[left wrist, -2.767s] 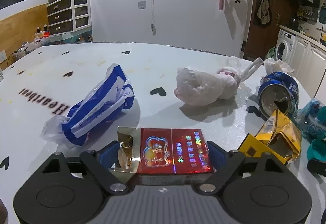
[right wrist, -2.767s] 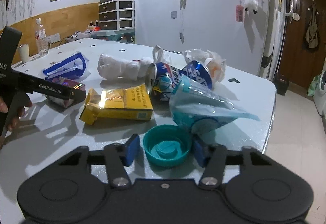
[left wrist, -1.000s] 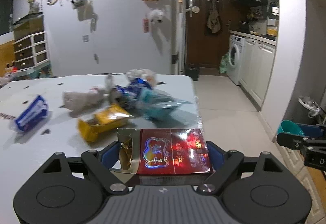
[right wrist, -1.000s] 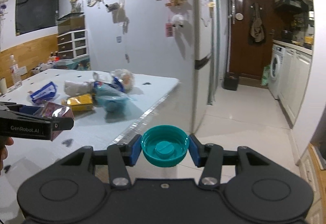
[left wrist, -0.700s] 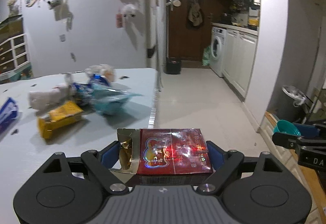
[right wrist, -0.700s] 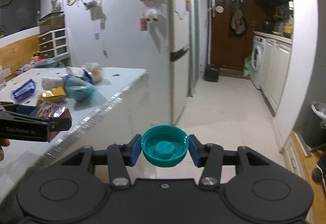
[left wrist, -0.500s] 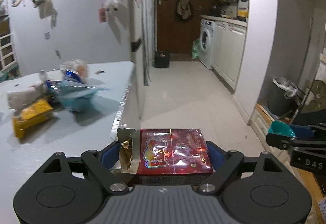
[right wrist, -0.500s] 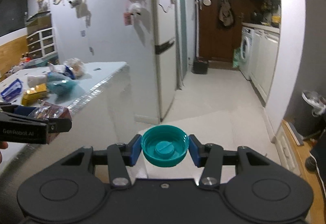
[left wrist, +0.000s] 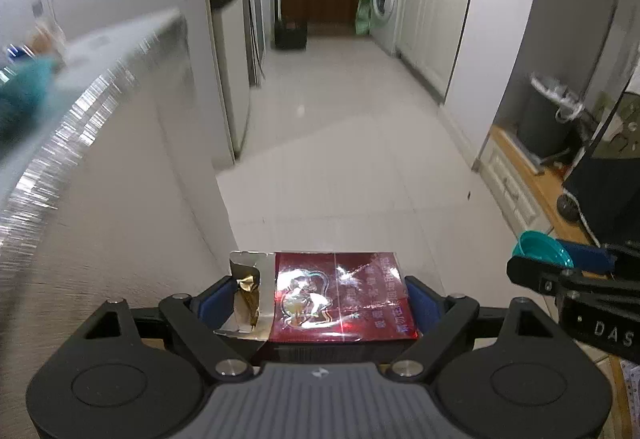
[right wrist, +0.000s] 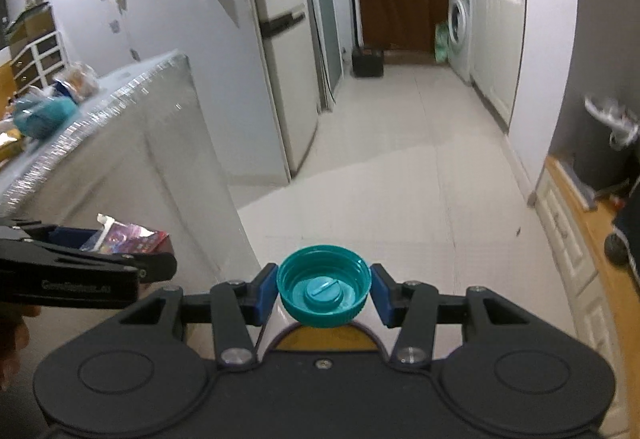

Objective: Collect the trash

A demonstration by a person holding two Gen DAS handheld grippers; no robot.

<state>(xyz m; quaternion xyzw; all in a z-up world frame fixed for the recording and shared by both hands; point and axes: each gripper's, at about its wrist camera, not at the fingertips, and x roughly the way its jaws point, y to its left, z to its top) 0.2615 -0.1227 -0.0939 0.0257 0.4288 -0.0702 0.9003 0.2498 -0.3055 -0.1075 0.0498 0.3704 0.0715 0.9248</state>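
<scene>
My left gripper is shut on a red cigarette pack with torn gold foil at its left end; it hangs over the white tiled floor. My right gripper is shut on a teal plastic cap, its hollow side up. In the left wrist view the right gripper with the cap shows at the right edge. In the right wrist view the left gripper with the pack shows at the left. A dark bin with a white bag liner stands by the right wall.
The white table with leftover trash lies to the left. A fridge stands behind it. White cabinets and a washing machine line the right wall. A wooden floor strip and dark furniture sit at the right.
Both grippers have swung away from the table, sunk and tipped down toward the floor, each still holding its piece. The table has slid off to the left; the bin has come nearer.
</scene>
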